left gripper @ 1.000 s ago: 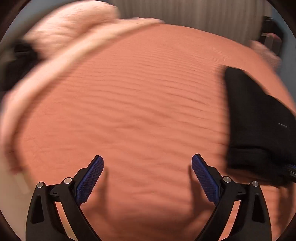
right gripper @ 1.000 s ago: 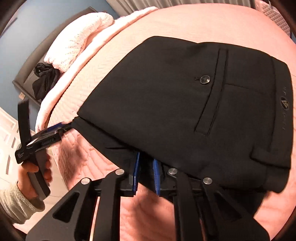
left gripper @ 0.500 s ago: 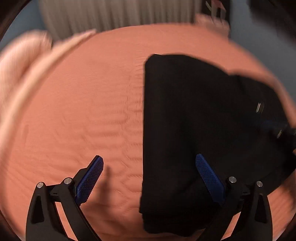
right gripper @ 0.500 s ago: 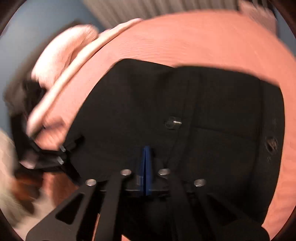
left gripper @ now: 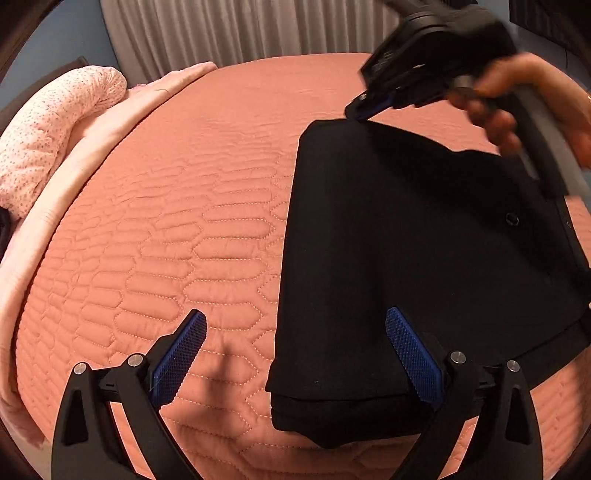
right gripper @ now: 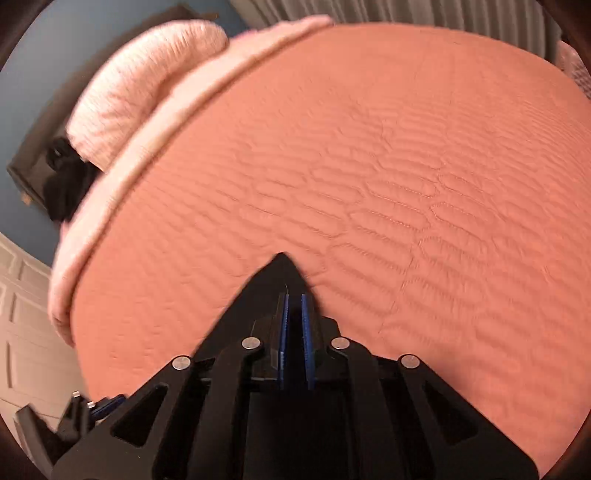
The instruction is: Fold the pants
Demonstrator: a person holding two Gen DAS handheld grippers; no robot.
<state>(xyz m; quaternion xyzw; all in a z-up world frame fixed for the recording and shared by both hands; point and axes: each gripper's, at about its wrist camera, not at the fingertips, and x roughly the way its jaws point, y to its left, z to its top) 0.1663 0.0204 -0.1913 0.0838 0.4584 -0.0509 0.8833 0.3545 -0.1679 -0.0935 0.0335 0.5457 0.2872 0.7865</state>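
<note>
Folded black pants lie on the right part of the salmon quilted bed, a back-pocket button facing up. My left gripper is open and wide, straddling the near left corner of the fold without touching it. A hand holds my right gripper at the pants' far left corner. In the right wrist view that corner points ahead of the right gripper. Its jaws are opening, a narrow gap apart, with black cloth showing in the gap. No pinch shows.
A pink speckled pillow and a pale pink blanket edge run along the bed's left side. A dark bundle sits beside the pillow. Grey curtains hang behind the bed. My left gripper shows at the lower left.
My right gripper left the pants' near edge, shut, and swept across to the far corner, where its jaws now stand slightly apart. The left view swung toward the pants; its gripper stayed open.
</note>
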